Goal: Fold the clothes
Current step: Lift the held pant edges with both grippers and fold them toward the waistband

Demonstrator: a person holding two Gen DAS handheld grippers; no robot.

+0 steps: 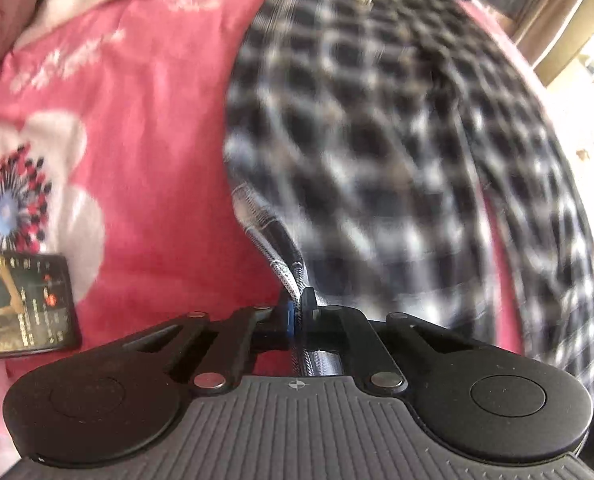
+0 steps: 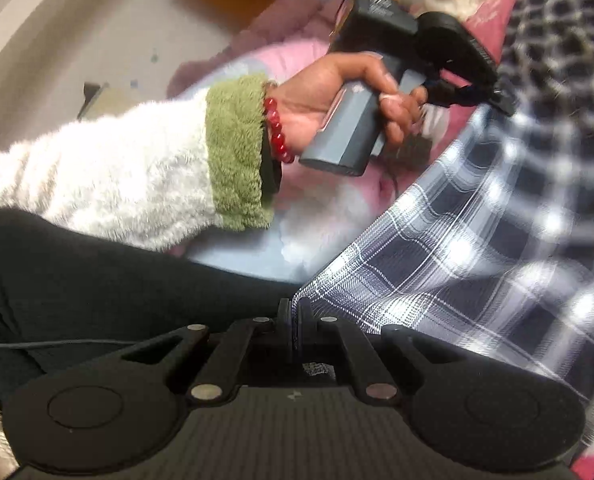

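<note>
Nearest the lens, black jaws of the left gripper (image 1: 297, 312) pressed together on a stitched hem of the checked shirt (image 1: 397, 140), with no gap visible between the fingertips. Pinched edge running straight forward from the claw, then the dark-and-white cloth billowing ahead and to the right, blurred as if in motion, long axis stretching away from the fingers toward the far top of the view. Spread beneath and to the left of the claw, a pink floral bedcover (image 1: 145, 168). Close on the left, lying flat on that cover, a dark card or phone-like object (image 1: 21, 304); too blurred to name for sure. From the other camera, the right gripper (image 2: 295, 316) likewise clamped tight on a corner of the same shirt, fabric fanning forward and to the right of its claw. Ahead and to the left of that claw, a hand (image 2: 337, 96) in a fluffy white sleeve with green cuff (image 2: 237, 152) and red bead bracelet (image 2: 275, 128), gripping the handle of the left tool. Dark trousers (image 2: 97, 280) just left of the right claw. Judged from both grips: cloth held along one edge between the two claws, ready to be carried over for a fold; both tools about equally near the garment, with the object on the cover the only likely snag.
</note>
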